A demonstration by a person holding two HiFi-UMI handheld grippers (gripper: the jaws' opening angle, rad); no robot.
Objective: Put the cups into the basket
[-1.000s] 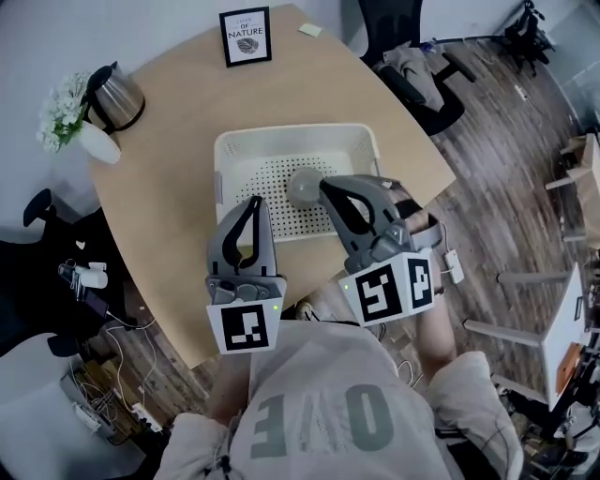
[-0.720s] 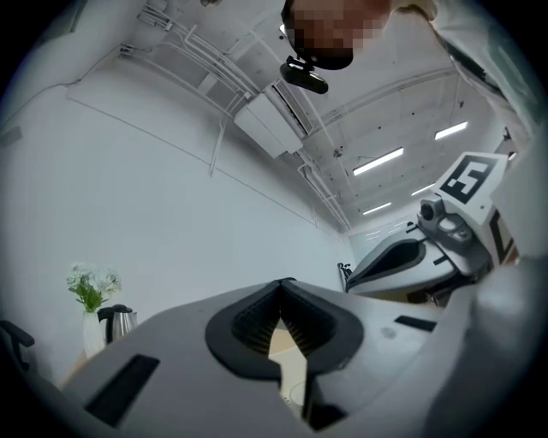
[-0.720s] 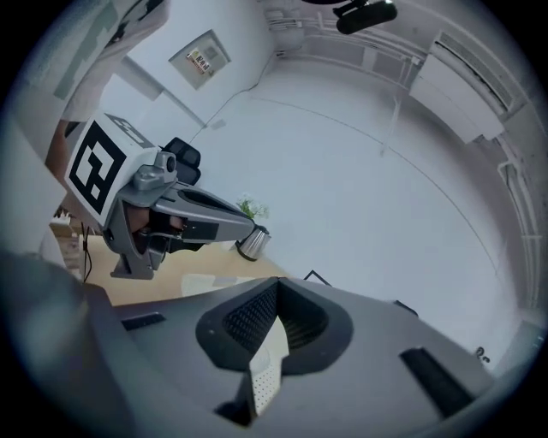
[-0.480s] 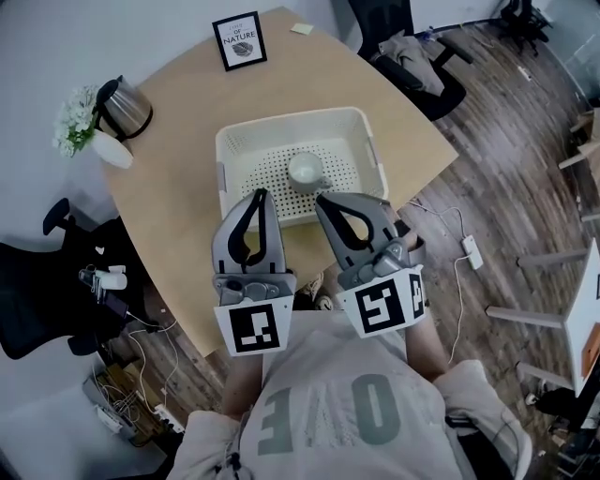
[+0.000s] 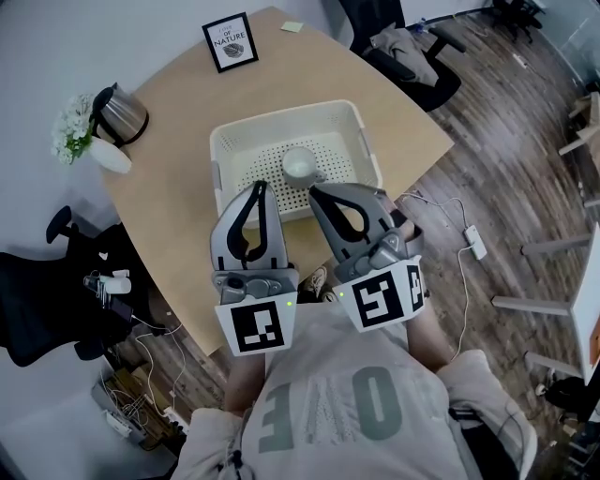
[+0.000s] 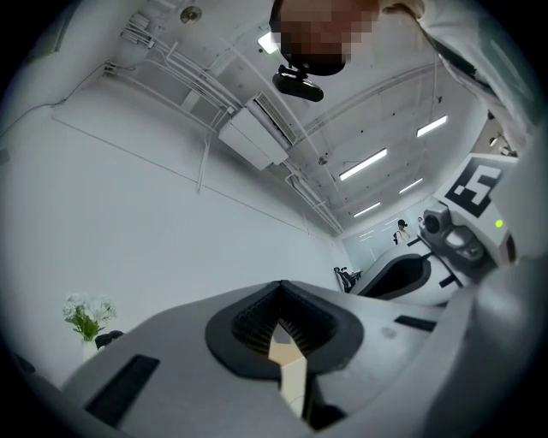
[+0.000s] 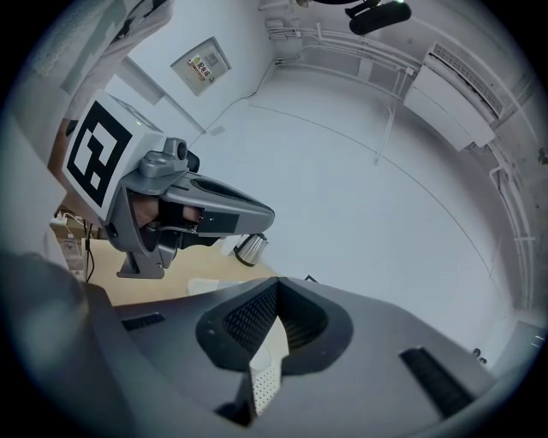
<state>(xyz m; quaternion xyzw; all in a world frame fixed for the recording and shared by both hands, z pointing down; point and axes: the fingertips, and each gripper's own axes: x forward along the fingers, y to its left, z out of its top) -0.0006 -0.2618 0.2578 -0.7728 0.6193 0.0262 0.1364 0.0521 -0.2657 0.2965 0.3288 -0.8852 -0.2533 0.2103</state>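
A view from above showed a person in a pale shirt standing at the near edge of a light wooden table (image 5: pixel 178 187), holding a two-jaw gripper in each hand. A white plastic basket (image 5: pixel 281 120) with a perforated floor sat on the table in front of them. One pale cup (image 5: pixel 300 164) rested inside the basket on that floor, near its middle.

The left gripper (image 5: pixel 258 186) and the right gripper (image 5: pixel 314 191) were held side by side, close to the person's chest. Their tips pointed toward the near rim of the basket, and both were apart from the cup. The jaws of each were pressed fully together, with nothing between them. Each gripper's own camera looked up at a white wall and ceiling lights.

At the far left of the table stood a metal kettle (image 5: pixel 120 111), with a small white vase of white flowers (image 5: pixel 80 131) just beside it. A framed picture (image 5: pixel 230 40) stood upright at the far edge, with a yellow sticky note (image 5: pixel 291 26) near it. A black office chair (image 5: pixel 408 56) with clothing draped on it stood beyond the table on the wood floor (image 5: pixel 506 159).
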